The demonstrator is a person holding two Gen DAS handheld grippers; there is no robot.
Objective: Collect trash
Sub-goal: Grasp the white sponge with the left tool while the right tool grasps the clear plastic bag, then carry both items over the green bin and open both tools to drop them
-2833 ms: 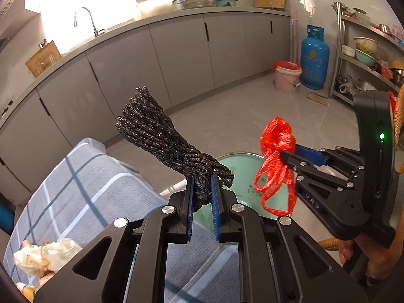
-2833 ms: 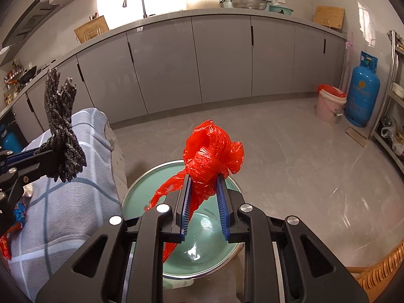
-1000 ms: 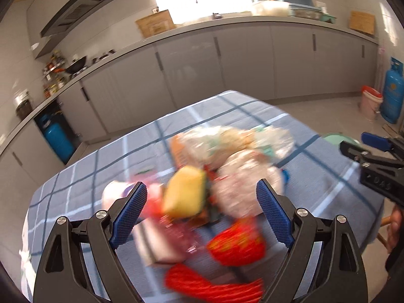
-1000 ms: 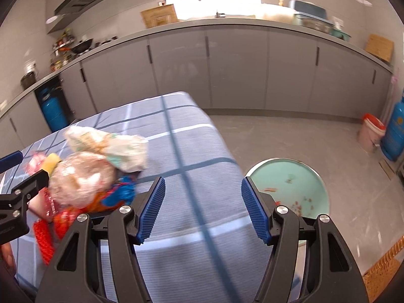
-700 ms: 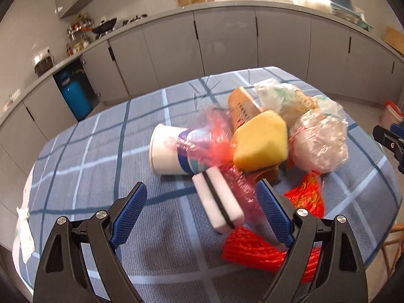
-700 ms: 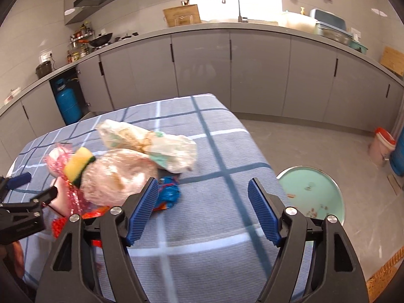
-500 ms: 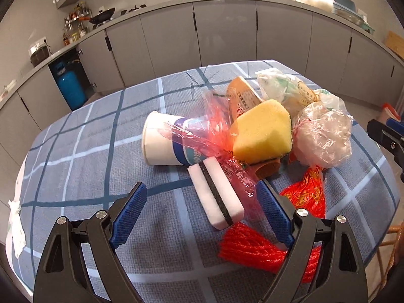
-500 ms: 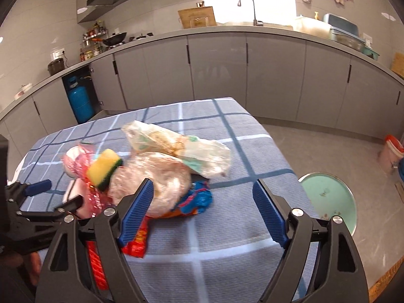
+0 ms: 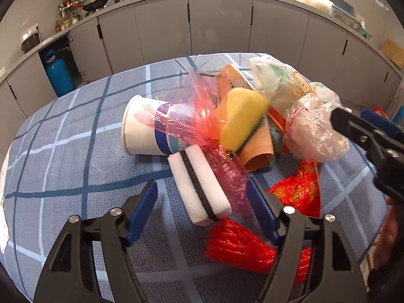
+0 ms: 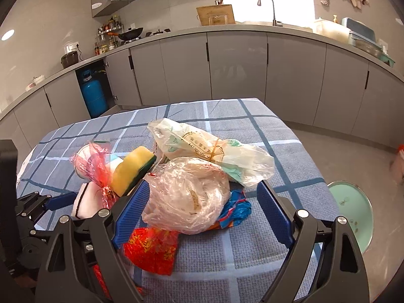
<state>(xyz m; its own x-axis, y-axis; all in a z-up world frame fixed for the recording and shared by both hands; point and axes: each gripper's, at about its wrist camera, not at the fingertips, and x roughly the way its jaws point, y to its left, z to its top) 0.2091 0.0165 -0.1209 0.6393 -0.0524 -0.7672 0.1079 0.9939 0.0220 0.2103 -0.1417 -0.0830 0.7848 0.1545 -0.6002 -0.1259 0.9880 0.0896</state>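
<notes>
nearest the left hand-held gripper point(image 9: 202, 207), whose jaws are closing with nothing yet pressed, a white sponge point(image 9: 199, 189) lies between them on the checked surface point(image 9: 75, 151). just behind the sponge lie a paper cup point(image 9: 141, 133) and a yellow sponge point(image 9: 242, 116). right of that, the right hand-held gripper point(image 10: 199, 212) stands spread, opening, around a clear plastic bag point(image 10: 186, 197).

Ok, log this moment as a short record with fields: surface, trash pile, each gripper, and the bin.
surface: blue checked tablecloth
pile: white paper cup, yellow sponge, crumpled clear plastic bag
left gripper: closing around white foam block with black stripe, pads not touching it
right gripper: open, astride clear bag
bin: pale green round bin, on floor right of table
</notes>
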